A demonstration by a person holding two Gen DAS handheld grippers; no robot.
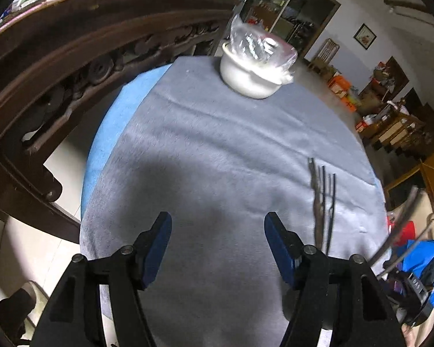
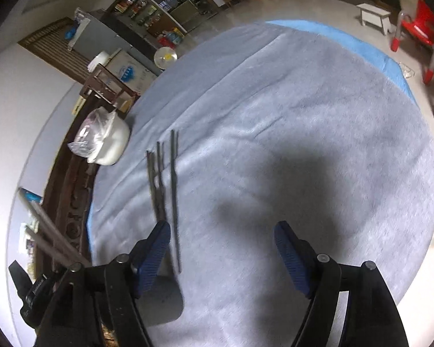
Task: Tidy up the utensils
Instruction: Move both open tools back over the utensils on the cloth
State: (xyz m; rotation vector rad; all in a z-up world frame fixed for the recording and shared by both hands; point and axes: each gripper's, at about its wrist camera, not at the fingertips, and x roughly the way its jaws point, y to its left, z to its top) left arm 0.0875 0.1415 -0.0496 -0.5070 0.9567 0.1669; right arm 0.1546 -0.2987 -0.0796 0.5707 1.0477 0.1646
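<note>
Looking through the left wrist view, the left claw [image 1: 218, 232] hangs wide open over the grey cloth [image 1: 205, 144] on the round tabletop [image 1: 107, 133], nothing between its pads. The dark chopsticks [image 1: 322, 202] lie just right of it, and a white bowl [image 1: 246, 78] with a plastic bag [image 1: 257, 44] sits at the far edge. In the right wrist view, the right claw [image 2: 222, 244] is open and empty too; the chopsticks [image 2: 166, 185] lie just beyond its left finger, bowl [image 2: 114, 144] far left.
</note>
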